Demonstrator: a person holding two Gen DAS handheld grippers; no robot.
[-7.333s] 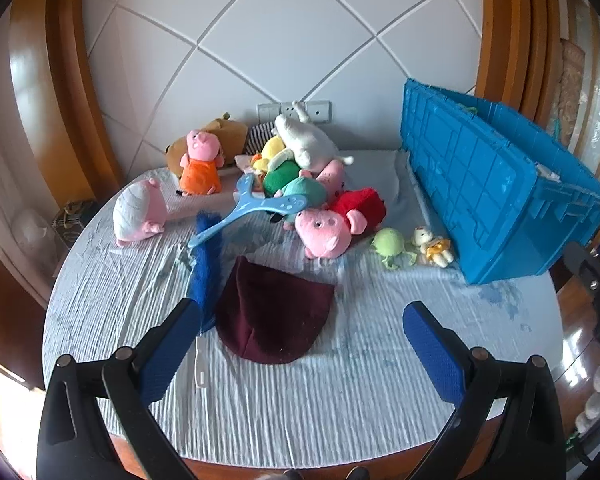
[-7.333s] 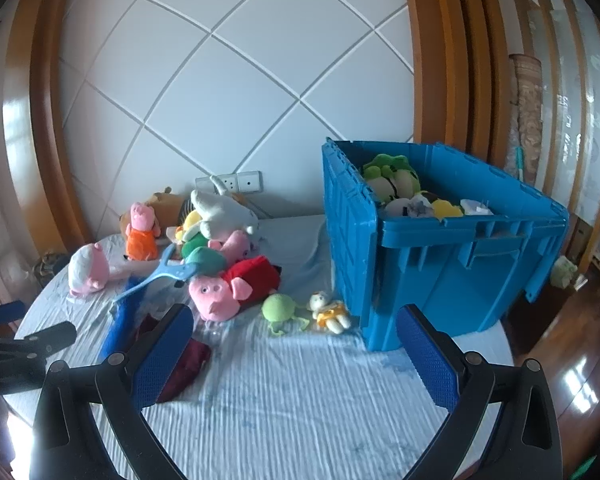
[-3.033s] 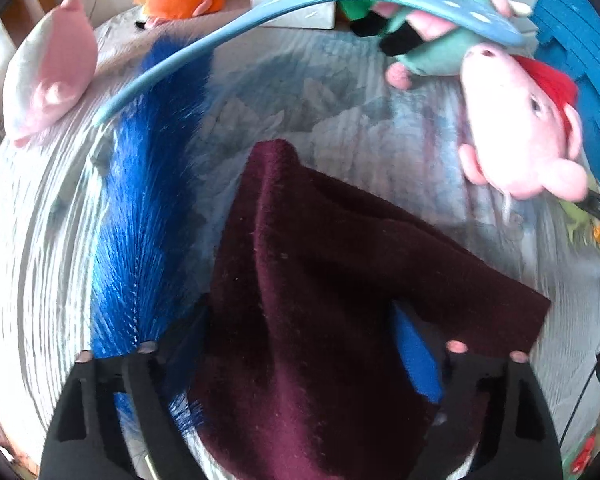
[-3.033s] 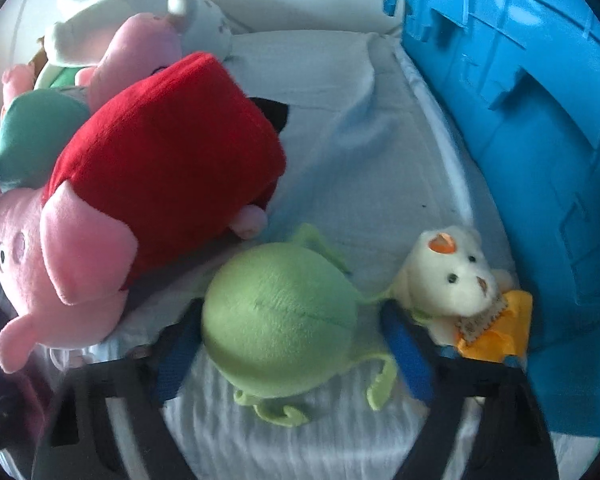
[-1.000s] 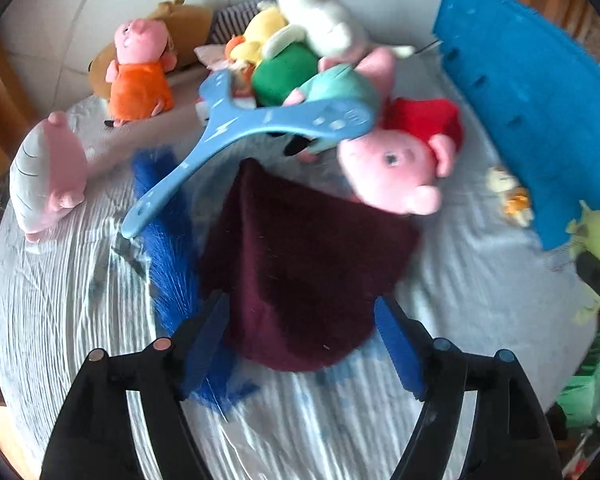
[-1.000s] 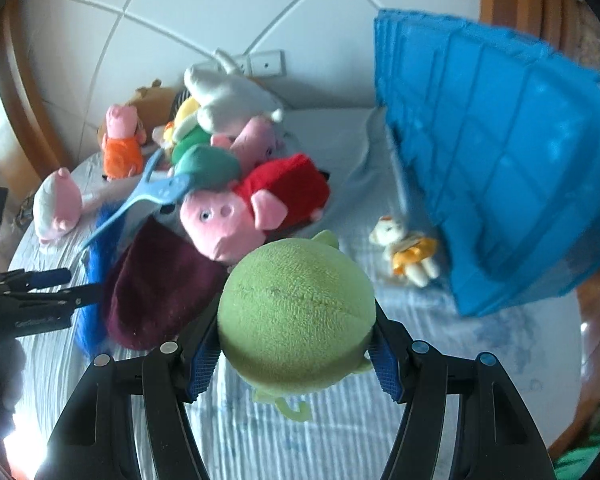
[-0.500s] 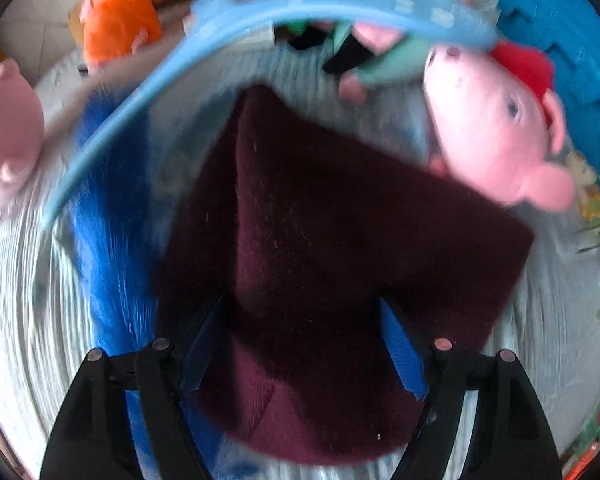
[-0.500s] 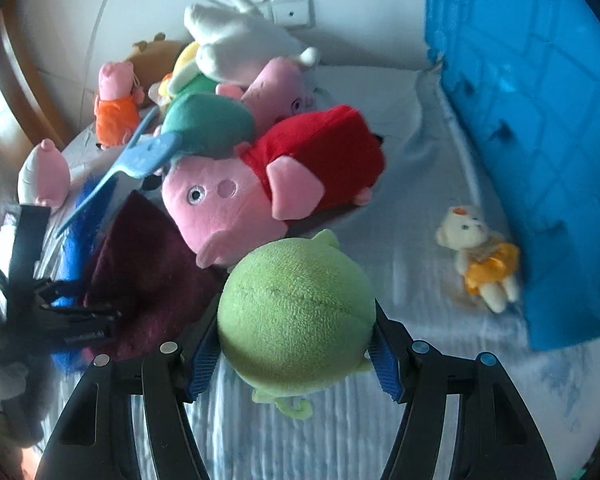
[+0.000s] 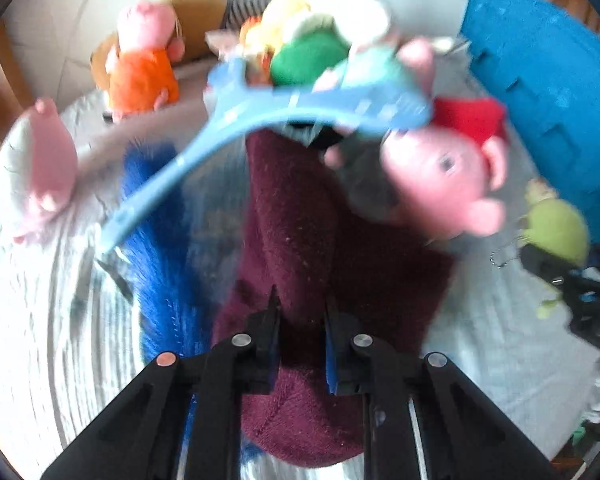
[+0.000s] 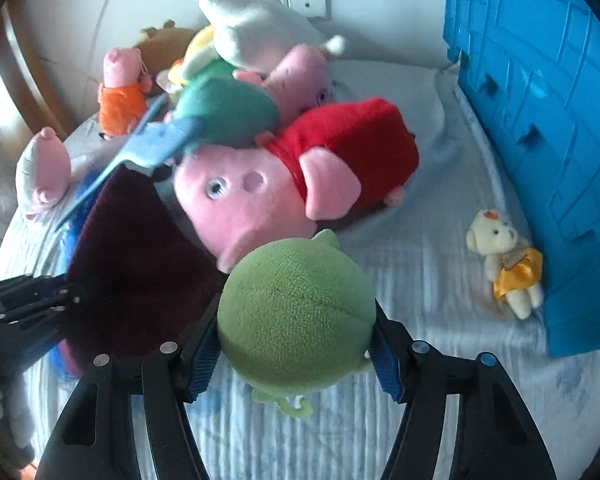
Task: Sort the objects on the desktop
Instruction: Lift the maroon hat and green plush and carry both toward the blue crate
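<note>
Jaws of left gripper (image 9: 300, 320) now pinched tight on a fold of the maroon cloth (image 9: 312, 224), where a second ago they straddled it wide. Cloth bunched up between the pads, rest still on the table (image 10: 428, 280). Right gripper (image 10: 296, 348) unchanged: half-wide, clamped on the green plush (image 10: 296, 316), lower than before. Beyond: pig plush (image 10: 260, 196), toy pile, blue crate (image 10: 540, 120) at right. Both loads look ready for the crate
</note>
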